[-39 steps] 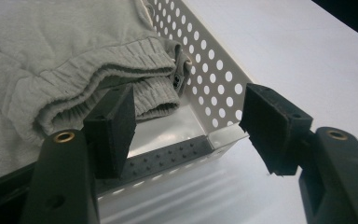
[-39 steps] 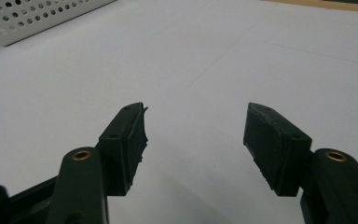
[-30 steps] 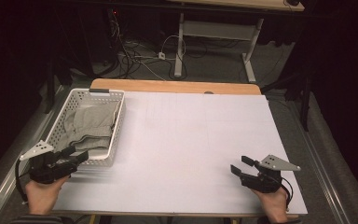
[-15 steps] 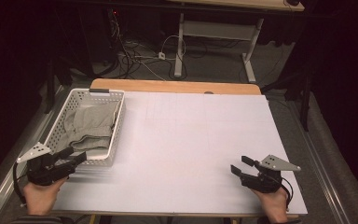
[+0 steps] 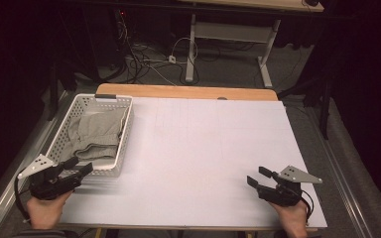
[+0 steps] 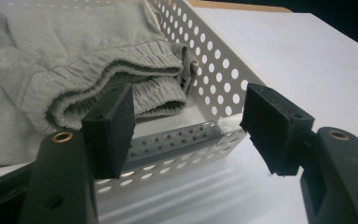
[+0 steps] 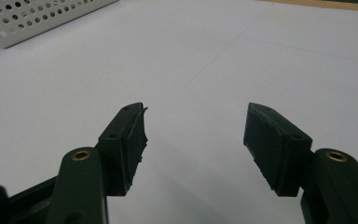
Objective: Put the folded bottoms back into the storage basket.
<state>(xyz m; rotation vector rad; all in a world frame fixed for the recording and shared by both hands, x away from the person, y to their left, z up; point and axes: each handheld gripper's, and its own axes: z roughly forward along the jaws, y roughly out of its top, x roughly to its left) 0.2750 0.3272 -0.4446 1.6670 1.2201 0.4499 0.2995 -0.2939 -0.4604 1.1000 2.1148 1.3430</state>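
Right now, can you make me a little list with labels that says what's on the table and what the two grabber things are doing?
table: white table top
basket: white basket with holes, far left side
inside basket: crumpled grey clothing
left gripper: jaws open, at the basket's near corner, holding nothing
right gripper: jaws open over bare table, holding nothing

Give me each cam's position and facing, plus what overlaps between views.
High view: above the person's side, looking forward and down on the table; both hands, left tongs and right tongs show.
Left gripper view: rides the left tongs, facing the white basket holding grey clothing.
Right gripper view: rides the right tongs, facing bare tabletop.
Shared: the basket shows in all three.
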